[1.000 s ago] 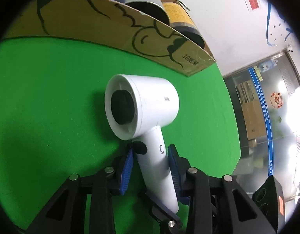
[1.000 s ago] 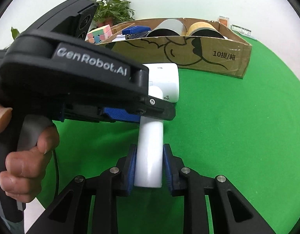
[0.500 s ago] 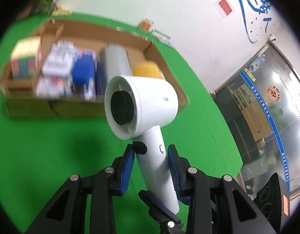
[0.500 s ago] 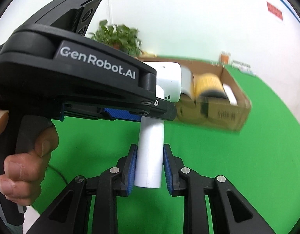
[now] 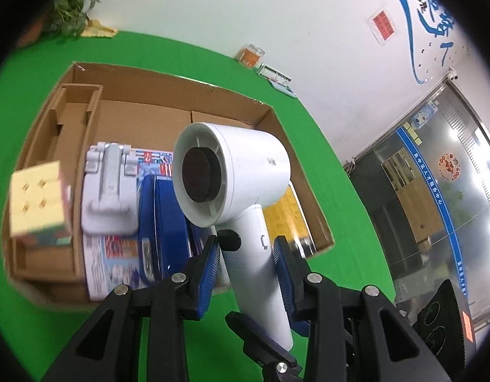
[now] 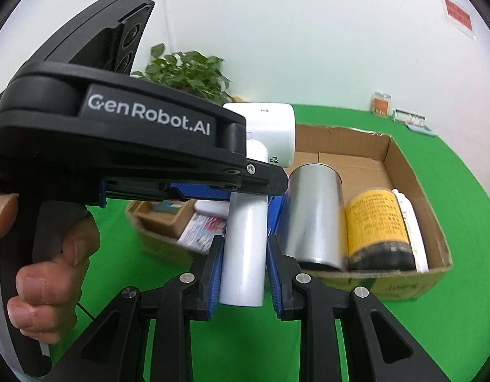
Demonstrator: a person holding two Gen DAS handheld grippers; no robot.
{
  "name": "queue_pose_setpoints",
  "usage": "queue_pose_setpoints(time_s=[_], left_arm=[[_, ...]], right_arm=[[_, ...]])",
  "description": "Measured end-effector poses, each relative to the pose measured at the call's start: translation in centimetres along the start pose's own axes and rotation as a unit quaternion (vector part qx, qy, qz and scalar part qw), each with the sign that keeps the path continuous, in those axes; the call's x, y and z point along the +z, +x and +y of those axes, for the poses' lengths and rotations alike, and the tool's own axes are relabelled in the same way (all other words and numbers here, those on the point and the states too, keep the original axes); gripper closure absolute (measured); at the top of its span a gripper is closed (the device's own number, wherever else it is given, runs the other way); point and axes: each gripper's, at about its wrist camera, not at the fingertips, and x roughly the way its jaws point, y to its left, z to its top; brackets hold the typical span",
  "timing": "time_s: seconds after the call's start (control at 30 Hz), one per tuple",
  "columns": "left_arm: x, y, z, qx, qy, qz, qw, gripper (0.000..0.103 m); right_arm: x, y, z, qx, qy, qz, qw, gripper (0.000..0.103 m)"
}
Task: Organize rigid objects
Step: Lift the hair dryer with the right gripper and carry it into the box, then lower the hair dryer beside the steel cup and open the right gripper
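Hair dryer [image 5: 235, 184] pinched by its handle in both the left gripper [image 5: 246, 261] and right gripper [image 6: 241, 264], carried aloft just ahead of them above the cardboard box [image 5: 295, 146]; next, probably lowering into the bare space beyond.

I see the white hair dryer [image 5: 235, 175] upright in mid-air, its handle [image 6: 245, 254] pointing toward six o'clock and its dark-centred round end facing me, above the cardboard box [image 5: 143, 95] on the green surface.
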Motion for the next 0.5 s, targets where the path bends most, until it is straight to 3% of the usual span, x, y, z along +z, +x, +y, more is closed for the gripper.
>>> queue_pose_setpoints(time_s=[0.23,0.37,0.5], left_arm=[[2.8,4.3,2.7,-0.011,-0.023,0.033,0.9991,0.069],[3.3,6.0,3.7,0.007,-0.035,0.058,0.9977,0.069],[3.4,5.8,3.2,0.012,-0.021,0.049,0.9985,0.059]], right_arm=[[1.7,4.4,-1.5,-0.004,0.030,0.041,0.999,0.079],[1.7,6.6,-1.9,-0.004,0.048,0.067,0.997,0.078],[1.7,7.1,-2.5,0.007,0.058,0.069,0.996,0.077]])
